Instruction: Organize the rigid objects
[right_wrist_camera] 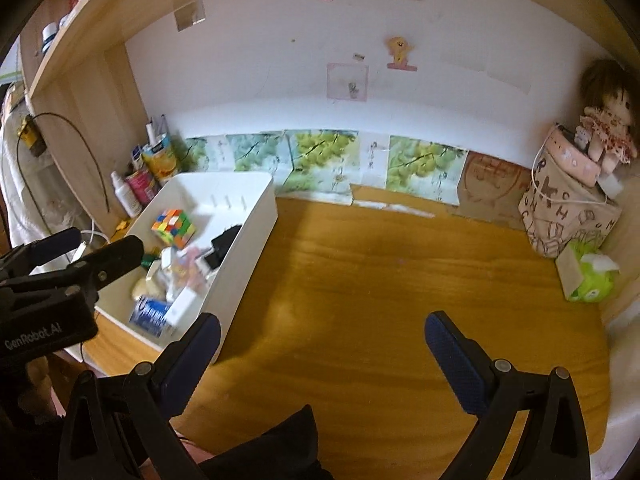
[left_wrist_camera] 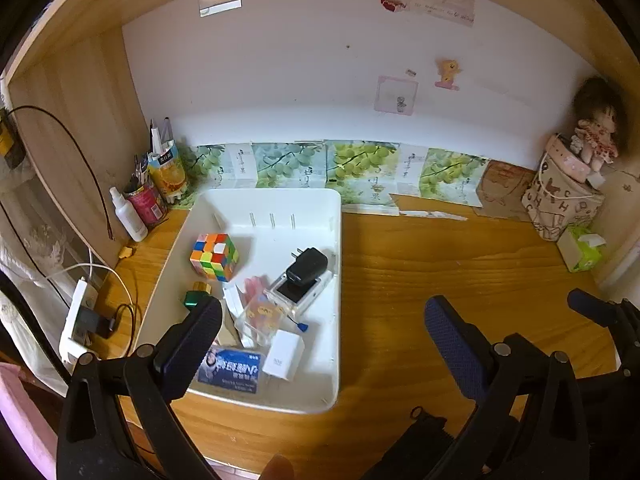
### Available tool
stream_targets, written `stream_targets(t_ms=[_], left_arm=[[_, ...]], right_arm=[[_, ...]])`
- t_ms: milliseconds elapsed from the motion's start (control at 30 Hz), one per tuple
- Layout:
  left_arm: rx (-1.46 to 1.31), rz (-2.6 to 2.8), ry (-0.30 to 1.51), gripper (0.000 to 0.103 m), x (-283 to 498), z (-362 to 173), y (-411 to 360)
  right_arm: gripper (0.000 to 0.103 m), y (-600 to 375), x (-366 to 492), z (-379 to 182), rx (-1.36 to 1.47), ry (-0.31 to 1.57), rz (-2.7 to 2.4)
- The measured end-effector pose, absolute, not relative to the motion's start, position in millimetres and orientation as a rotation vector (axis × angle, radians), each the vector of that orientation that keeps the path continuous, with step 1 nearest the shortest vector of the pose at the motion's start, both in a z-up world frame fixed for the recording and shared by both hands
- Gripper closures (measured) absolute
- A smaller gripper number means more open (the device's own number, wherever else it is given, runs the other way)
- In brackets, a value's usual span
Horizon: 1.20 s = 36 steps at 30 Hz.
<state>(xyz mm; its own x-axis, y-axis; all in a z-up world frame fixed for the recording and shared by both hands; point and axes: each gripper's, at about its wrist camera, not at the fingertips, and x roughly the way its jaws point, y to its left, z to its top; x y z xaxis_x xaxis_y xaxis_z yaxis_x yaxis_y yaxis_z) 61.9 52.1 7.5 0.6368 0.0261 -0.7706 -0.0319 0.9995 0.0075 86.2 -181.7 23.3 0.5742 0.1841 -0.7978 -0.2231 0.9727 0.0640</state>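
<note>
1. Left gripper (left_wrist_camera: 324, 324): fingers spread wide, nothing between them, hovering over the near right part of the bin (left_wrist_camera: 336, 240) and the bare tabletop (left_wrist_camera: 440, 264).
2. Right gripper (right_wrist_camera: 322, 338): also spread wide and empty, over bare tabletop right of the bin.
3. White bin sits at the left of the tabletop, long side running near to far.
4. In the bin: cube (left_wrist_camera: 214, 256) toward the far left, standing on its own, apart from the rest.
5. Black charger (left_wrist_camera: 306, 266) lies on top of a clear box (left_wrist_camera: 298, 294), at the right wall, mid-bin.
6. White plug (left_wrist_camera: 284, 356) near right; blue card (left_wrist_camera: 232, 370) just left of it, at the near wall.
7. Green bottle (left_wrist_camera: 196, 294) at the left wall, partly hidden behind the left gripper's finger.
8. Clear packet (left_wrist_camera: 262, 316) with orange print in the middle of the pile, overlapping the clear box; contents blurred.
9. Outside the bin: spray bottle (left_wrist_camera: 128, 214) and cans (left_wrist_camera: 160, 184) with pens at far left; printed bag (left_wrist_camera: 560, 204) with doll (left_wrist_camera: 596, 132) on top at far right; tissue pack (left_wrist_camera: 582, 250) just near the bag.
10. Power strip (left_wrist_camera: 78, 316) off the left edge, with cables.
</note>
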Motion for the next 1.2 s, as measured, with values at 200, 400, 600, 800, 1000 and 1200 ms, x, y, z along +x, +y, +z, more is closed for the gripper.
stream_targets(t_ms=[200,400,600,800,1000,1200], left_arm=[[0.010,0.043,0.906,0.002,78.1,3.4,53.6],[0.019,0.056,0.897,0.002,82.6,-3.5,52.9],[0.024,0.061,0.863,0.002,84.3,-5.2,52.4],[0.037,0.043,0.867,0.002,83.2,-8.6,47.4],[0.048,0.039,0.860,0.002,83.6,-6.9,44.3],[0.051,0.035,0.859,0.002,82.4,-7.0,42.7]], right_arm=[[0.001,-181.3,102.0,16.7,-0.041,0.950,0.229],[0.001,-177.2,105.1,10.4,-0.051,0.950,0.224],[0.001,-172.8,106.4,6.7,-0.071,0.938,0.239],[0.001,-171.3,107.3,3.2,-0.069,0.959,0.244],[0.001,-174.5,108.2,1.3,-0.052,0.962,0.237],[0.001,-173.8,107.4,0.0,-0.046,0.967,0.240]])
